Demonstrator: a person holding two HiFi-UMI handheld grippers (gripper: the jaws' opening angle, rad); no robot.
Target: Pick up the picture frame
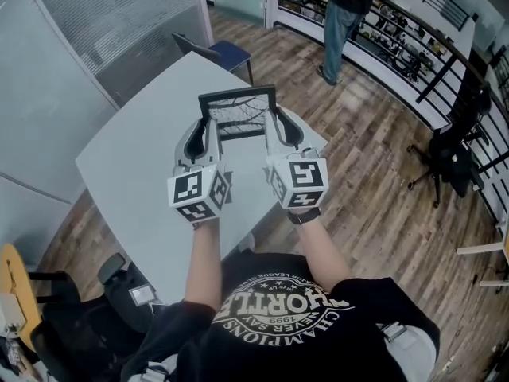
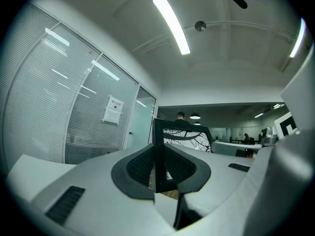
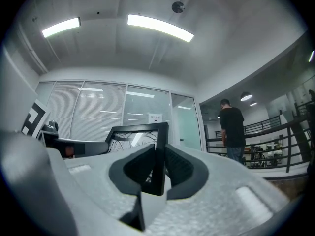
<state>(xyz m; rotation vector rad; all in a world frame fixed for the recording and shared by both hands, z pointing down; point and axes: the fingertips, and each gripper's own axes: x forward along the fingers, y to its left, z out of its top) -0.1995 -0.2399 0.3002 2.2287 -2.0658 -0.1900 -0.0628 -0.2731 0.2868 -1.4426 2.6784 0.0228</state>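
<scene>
A black picture frame [image 1: 238, 111] with a branch drawing is held upright above the white table [image 1: 135, 165], one gripper on each side. My left gripper [image 1: 208, 130] is shut on the frame's left edge [image 2: 158, 154], and its dark pads [image 2: 140, 167] press the black bar from both sides. My right gripper [image 1: 285, 127] is shut on the right edge [image 3: 160, 156], pads [image 3: 181, 170] tight against it. Both grippers point level, away from me. The frame's lower edge is hidden behind the grippers in the head view.
A blue chair [image 1: 227, 52] stands at the table's far end. A person in dark top and jeans [image 1: 340, 18] stands by shelving and a black railing [image 1: 433, 74]. A black office chair [image 1: 449, 157] is at the right. Glass walls with blinds [image 1: 119, 14] run along the left.
</scene>
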